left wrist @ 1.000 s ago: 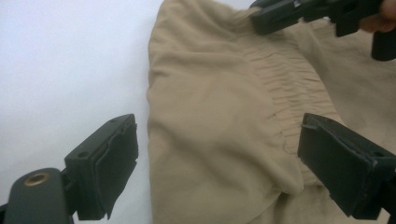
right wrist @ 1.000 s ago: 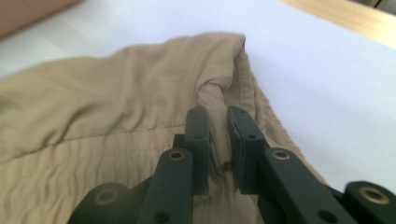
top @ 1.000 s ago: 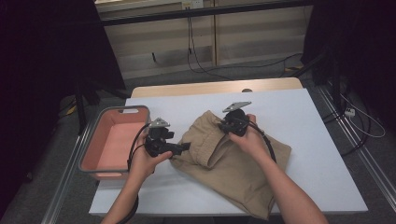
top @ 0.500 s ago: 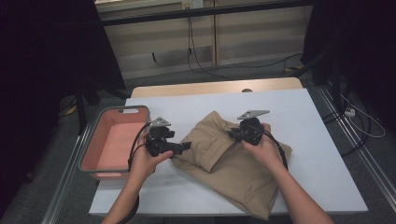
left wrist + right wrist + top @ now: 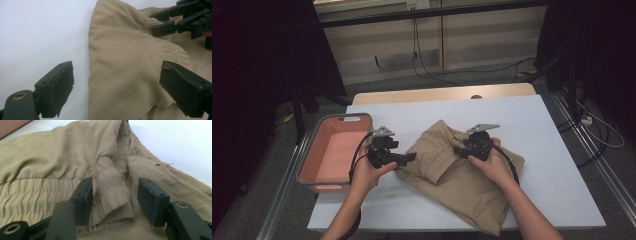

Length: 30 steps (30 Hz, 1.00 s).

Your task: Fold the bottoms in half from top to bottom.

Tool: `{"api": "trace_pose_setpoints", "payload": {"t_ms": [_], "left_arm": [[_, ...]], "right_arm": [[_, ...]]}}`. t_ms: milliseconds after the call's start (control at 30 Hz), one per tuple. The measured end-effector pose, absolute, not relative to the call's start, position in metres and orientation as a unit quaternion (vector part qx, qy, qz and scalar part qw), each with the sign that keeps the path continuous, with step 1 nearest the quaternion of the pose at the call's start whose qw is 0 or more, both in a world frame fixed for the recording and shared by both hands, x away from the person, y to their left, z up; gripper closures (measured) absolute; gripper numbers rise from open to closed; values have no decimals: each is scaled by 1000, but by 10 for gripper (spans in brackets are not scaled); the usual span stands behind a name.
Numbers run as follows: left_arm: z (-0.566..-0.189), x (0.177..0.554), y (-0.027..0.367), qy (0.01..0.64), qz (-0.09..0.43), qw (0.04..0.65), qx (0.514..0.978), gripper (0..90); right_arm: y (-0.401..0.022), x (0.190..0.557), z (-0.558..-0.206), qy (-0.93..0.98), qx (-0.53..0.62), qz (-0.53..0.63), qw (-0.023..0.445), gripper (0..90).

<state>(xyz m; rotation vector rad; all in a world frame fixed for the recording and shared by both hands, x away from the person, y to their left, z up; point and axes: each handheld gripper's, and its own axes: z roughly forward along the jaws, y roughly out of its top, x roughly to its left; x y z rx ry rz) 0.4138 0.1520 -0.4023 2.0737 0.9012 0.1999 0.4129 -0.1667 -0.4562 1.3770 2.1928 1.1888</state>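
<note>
R gripper [image 5: 458,149] is sitting over the khaki garment [image 5: 462,175] mid-table, jaws just been opening and now standing roughly half apart; in the right gripper view a fold of the elastic waistband [image 5: 110,195] is lying between the pads, left pad touching it, right pad clear, so not clamping. L gripper [image 5: 411,157] is hovering at the garment's left edge, jaws wide apart w/ the rounded cloth edge [image 5: 120,75] between them, neither pad pressing. Garment is lying bunched on the white table [image 5: 552,150], near but apart from the pink bin [image 5: 309,165] at left. Risks, as judged: w/ both grippers not gripping, the waistband fold is likely flopping back and undoing the fold; if R closes now it may be catching only one thin layer and slipping; L closing on the thick rolled edge could be dragging the whole piece toward the table edge.
</note>
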Motion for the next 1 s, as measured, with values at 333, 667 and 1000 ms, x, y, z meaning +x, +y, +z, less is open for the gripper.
{"api": "trace_pose_setpoints", "payload": {"t_ms": [333, 667, 1000], "left_arm": [[-403, 414, 153, 359, 79, 420, 830, 121], [-401, 414, 154, 370, 89, 426, 821, 114], [-399, 414, 157, 369, 84, 432, 818, 109]], "right_arm": [[-166, 414, -460, 747, 492, 429, 126, 696], [-173, 410, -444, 744, 479, 447, 131, 725], [-185, 402, -424, 744, 468, 457, 135, 728]]}}
